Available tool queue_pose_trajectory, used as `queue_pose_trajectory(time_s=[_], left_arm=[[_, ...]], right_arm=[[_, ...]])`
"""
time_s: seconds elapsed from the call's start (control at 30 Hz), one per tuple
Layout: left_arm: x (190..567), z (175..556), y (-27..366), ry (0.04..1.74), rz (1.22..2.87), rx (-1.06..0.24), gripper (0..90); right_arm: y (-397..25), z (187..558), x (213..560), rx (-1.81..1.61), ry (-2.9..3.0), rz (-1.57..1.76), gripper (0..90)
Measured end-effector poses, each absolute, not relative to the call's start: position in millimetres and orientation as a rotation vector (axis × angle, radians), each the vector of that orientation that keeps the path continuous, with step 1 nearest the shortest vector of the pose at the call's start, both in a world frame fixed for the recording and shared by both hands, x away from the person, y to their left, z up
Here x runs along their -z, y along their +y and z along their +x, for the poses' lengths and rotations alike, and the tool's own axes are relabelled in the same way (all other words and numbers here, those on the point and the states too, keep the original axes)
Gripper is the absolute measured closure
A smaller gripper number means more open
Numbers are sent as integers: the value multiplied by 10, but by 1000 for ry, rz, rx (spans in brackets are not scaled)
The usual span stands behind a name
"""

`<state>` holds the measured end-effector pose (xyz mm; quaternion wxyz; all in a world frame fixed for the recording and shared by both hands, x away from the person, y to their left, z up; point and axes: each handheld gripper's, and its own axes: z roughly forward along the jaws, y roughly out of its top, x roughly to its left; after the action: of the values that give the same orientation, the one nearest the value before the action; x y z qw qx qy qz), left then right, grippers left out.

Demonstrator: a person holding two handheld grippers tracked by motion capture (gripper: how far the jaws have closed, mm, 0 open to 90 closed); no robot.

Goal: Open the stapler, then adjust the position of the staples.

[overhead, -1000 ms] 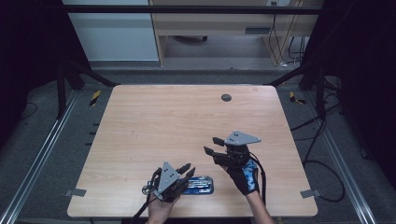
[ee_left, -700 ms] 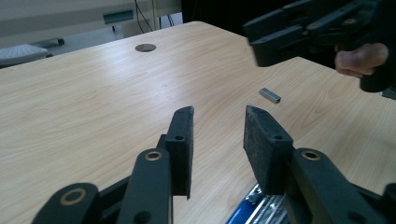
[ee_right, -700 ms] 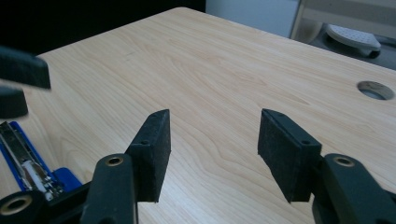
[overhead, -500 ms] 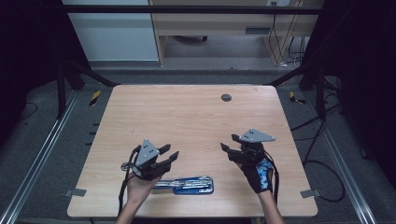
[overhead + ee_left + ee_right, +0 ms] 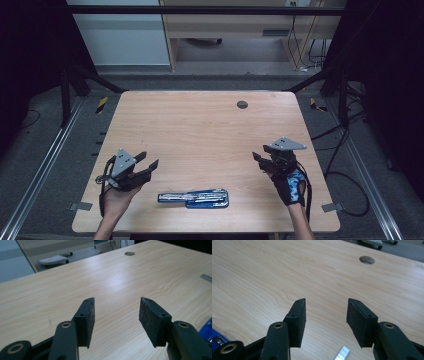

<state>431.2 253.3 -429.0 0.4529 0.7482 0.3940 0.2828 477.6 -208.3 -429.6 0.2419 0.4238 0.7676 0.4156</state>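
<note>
High view: blue tool case (image 5: 194, 197) lies long axis left-right between wide-jawed, empty grippers.

Smooth pale wood table (image 5: 200, 130)

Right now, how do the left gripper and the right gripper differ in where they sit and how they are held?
The left gripper sits near the table's left edge, the right gripper near its right edge. The left hand is bare; the right hand wears a black and blue glove. The left jaws point right, the right jaws point left. Both are open, holding nothing, either side of the blue tool case.
</note>
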Motion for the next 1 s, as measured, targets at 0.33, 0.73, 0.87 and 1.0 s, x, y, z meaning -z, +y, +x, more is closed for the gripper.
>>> queue_pose_trajectory(time_s=[0.33, 0.73, 0.87, 1.0], left_arm=[[4479, 4276, 2942, 1074, 1809, -688, 430], [4595, 4322, 2981, 1120, 1819, -714, 398], [4621, 4346, 2967, 1124, 1829, -711, 387], [4622, 4342, 2958, 1115, 1835, -708, 387]], right_arm=[[-2185, 4861, 4537, -1011, 2151, 1277, 540], [-2201, 4914, 4758, -907, 2200, 1357, 534], [-2213, 4923, 4798, -890, 2214, 1366, 548], [-2212, 4943, 4812, -893, 2209, 1393, 558]])
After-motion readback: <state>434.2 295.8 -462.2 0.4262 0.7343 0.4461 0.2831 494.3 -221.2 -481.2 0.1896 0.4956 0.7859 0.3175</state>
